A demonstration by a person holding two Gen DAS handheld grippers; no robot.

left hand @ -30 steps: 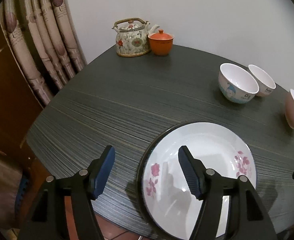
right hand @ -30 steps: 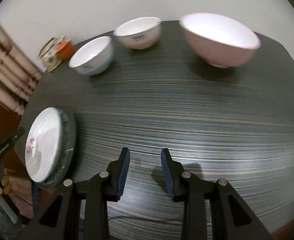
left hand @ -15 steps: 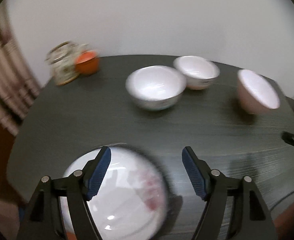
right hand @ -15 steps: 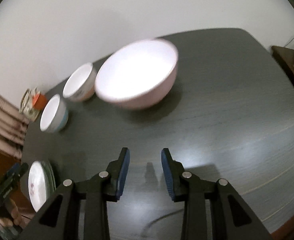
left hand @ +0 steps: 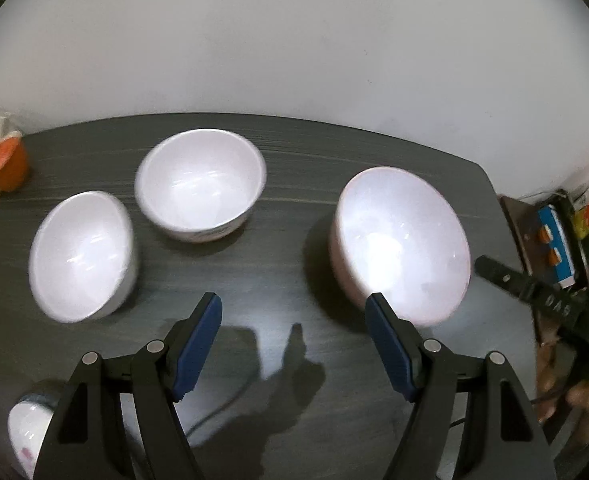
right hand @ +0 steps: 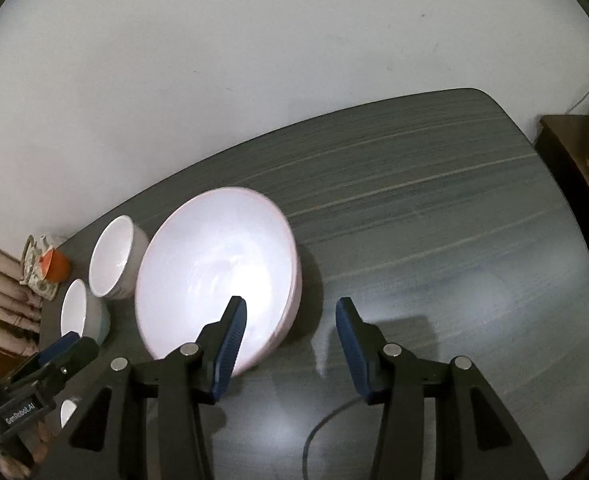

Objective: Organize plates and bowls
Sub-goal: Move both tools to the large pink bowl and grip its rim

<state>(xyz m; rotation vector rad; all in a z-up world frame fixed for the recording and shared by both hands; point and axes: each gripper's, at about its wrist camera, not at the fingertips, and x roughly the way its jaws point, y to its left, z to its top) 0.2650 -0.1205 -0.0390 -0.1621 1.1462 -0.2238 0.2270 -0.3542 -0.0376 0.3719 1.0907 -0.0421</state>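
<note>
Hovering above the dark wood-grain table (left hand: 278, 216), the left gripper (left hand: 294, 344) has its blue-padded jaws spread wide with nothing between them, only bare tabletop and their own shadow below. Its right pad stands in front of the near rim of the pink bowl (left hand: 402, 248), the largest of three bowls; whether pad and rim touch cannot be told. Two smaller white bowls stand toward the table's left side: one (left hand: 82, 256) nearer the front, the other (left hand: 200, 184) closer to the back edge by the wall. A teapot and an orange lidded cup (left hand: 8, 160) sit at the far left corner, and a white plate (left hand: 26, 428) with a red flower shows at the near left edge. The right gripper (right hand: 290, 340) has just been opening its jaws to a moderate gap; it holds nothing, and its left pad overlaps the pink bowl's near rim in the right wrist view while the right pad hangs over bare table.
</note>
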